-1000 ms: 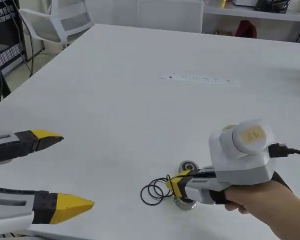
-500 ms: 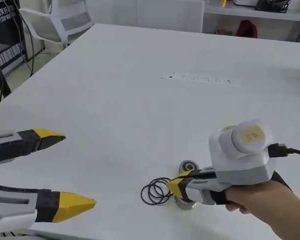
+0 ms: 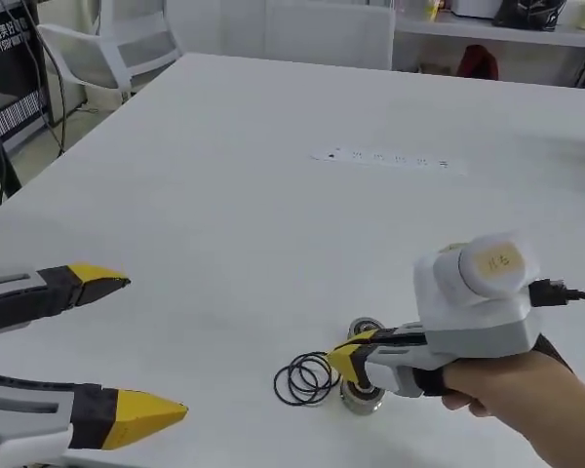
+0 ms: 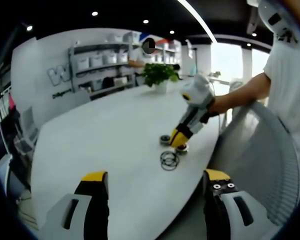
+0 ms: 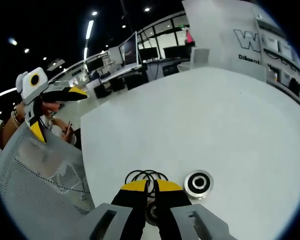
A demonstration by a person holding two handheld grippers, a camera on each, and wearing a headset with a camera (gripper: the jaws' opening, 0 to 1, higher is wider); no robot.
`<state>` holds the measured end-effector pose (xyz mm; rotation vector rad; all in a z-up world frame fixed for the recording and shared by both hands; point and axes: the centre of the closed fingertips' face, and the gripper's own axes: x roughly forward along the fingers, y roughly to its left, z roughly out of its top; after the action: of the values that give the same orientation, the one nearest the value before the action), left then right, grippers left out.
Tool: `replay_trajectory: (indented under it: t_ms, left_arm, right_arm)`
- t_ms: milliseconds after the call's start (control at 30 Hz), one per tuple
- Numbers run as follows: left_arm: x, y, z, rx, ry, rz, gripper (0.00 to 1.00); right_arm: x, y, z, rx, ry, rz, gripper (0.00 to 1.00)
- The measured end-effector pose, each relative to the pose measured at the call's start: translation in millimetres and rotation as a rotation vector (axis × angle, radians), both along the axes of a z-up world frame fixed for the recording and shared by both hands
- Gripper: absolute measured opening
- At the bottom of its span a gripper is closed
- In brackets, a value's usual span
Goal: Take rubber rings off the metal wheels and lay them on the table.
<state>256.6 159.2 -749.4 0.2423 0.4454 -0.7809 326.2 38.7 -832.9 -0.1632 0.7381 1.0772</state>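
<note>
Holding right fingers [image 5: 135, 191] closed over wheel [image 3: 360, 398].

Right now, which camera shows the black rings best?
The head view: the rings lie close and clear on the table beside the right gripper. The left gripper view shows them small and far; the right gripper view hides part behind its jaws.

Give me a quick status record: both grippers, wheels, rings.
left gripper: open, holds nothing, off to the side of the work
right gripper: shut, tips over the near wheel; cannot tell if it pinches a ring
far wheel: flat on the table, beside the right gripper
rings: loose black pile on the table, by the near wheel
</note>
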Motion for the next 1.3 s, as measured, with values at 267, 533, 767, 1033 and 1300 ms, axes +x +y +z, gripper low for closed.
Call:
replay_trajectory:
  t_ms: [267,533,767,1033,1300]
  left_arm:
    - [-1.1,-1.5,-1.4,-0.002,0.006,-0.005,0.79]
    - [-1.4,-3.4,-2.1,-0.005,0.008,-0.01,0.79]
    - [-0.7,-3.5,-1.0,-0.005,0.005,-0.014,0.79]
    - [0.0,-3.5,-0.4,-0.012,0.002,-0.022,0.79]
    - [2.1,-1.5,1.1,-0.017,-0.002,-0.023,0.79]
  right_arm:
    - [6.8,-2.1,16.7,0.045,-0.022,-0.034,0.03]
    - [15.6,-9.8,40.8,0.068,-0.098,-0.057,0.04]
    - [17.5,-11.3,68.2,0.121,-0.159,-0.064,0.04]
    - [0.3,-13.2,96.9,0.133,-0.261,0.021,0.09]
    - [-20.5,-37.5,127.1,0.225,-0.246,0.025,0.25]
